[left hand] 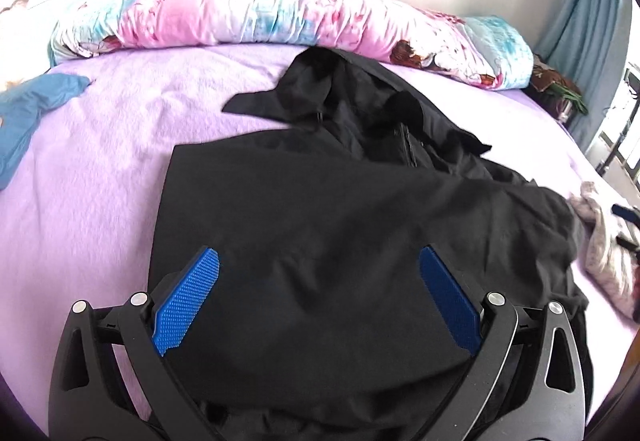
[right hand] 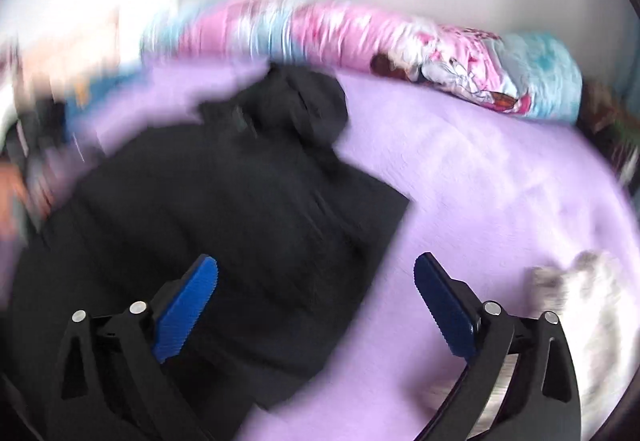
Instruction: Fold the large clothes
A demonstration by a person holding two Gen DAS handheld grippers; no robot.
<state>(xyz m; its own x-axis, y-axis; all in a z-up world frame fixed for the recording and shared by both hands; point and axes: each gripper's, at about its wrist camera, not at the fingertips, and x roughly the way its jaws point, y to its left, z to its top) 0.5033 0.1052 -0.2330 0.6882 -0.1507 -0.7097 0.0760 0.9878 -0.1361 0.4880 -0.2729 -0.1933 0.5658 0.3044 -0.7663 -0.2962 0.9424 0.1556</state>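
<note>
Since the black jacket (left hand: 320, 209) lies half-folded on the bed (left hand: 100, 161), I hold both left tongs (left hand: 318, 293) and right tongs (right hand: 316, 301) apart, empty, above it.

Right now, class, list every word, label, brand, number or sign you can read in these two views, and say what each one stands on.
None can be read.
The black jacket shows no readable label or brand.
The rolled quilt bears cartoon pictures only; any lettering in the print is too small, and the right view is blurred.
The purple sheet is plain.
</note>
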